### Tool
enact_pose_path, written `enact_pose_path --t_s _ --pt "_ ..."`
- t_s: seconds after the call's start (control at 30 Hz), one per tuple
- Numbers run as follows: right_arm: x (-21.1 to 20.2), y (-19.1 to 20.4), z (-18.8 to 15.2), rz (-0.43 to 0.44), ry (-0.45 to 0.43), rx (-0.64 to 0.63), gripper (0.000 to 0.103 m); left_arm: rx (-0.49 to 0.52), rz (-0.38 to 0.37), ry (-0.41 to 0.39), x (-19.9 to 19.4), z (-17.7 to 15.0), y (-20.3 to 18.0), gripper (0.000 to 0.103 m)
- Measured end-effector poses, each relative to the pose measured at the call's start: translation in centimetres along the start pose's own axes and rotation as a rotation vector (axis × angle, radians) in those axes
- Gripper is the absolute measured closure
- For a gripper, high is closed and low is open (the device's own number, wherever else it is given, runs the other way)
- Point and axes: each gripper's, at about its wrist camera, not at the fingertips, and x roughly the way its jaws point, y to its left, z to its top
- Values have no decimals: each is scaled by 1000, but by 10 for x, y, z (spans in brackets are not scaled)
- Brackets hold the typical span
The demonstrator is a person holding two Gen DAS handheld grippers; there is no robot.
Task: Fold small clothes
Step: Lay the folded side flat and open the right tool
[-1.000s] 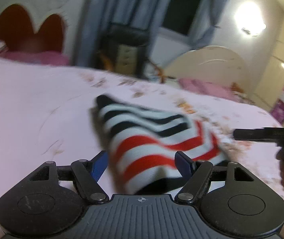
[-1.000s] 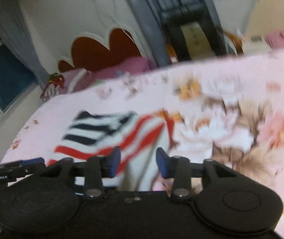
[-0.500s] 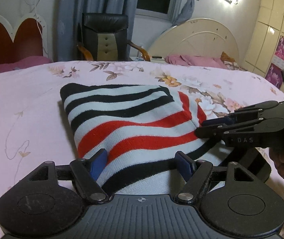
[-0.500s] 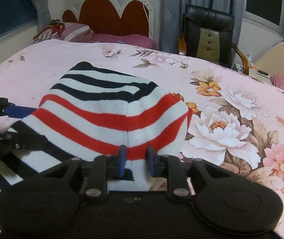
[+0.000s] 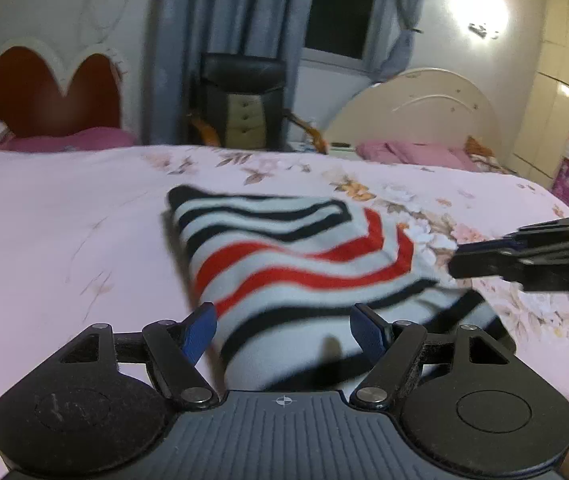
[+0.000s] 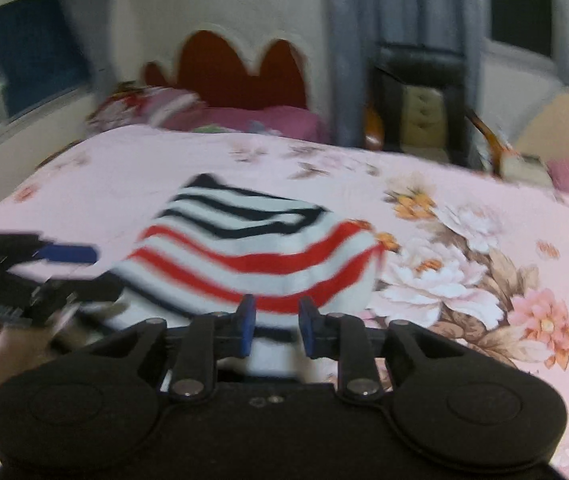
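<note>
A small knit garment (image 5: 300, 256) with white, black and red stripes lies folded on the pink floral bedspread (image 5: 64, 216). It also shows in the right wrist view (image 6: 252, 252). My left gripper (image 5: 284, 330) is open, its blue pads straddling the garment's near edge without pinching it. My right gripper (image 6: 273, 326) is open with a narrow gap, just above the garment's near edge. The right gripper shows at the right of the left wrist view (image 5: 524, 252); the left gripper shows at the left of the right wrist view (image 6: 36, 272).
A red heart-shaped headboard (image 5: 48, 92) and pink pillows stand at the far end of the bed. A black chair (image 5: 244, 100) stands by the grey curtains. A second bed with a cream headboard (image 5: 416, 116) is at the right.
Both grippers have pulled back and lifted a little from the garment. My right gripper's jaws have opened wider. The views are now blurred with motion.
</note>
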Motion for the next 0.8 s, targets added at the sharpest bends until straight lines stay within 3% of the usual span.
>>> enact_pose_path --t_s 0.13,0.23,0.3,0.8 --pt "-8 27 -13 33 7 -141 86 -22 38 43 -4 -18 2 30" --pt "7 36 -23 -27 65 -211 90 -34 45 84 3 -24 3 30" --pt "16 36 -29 -83 104 -239 101 -38 45 105 8 -28 2 30" --pt "25 29 -54 -109 60 -199 103 -93 60 111 18 -49 1 26"
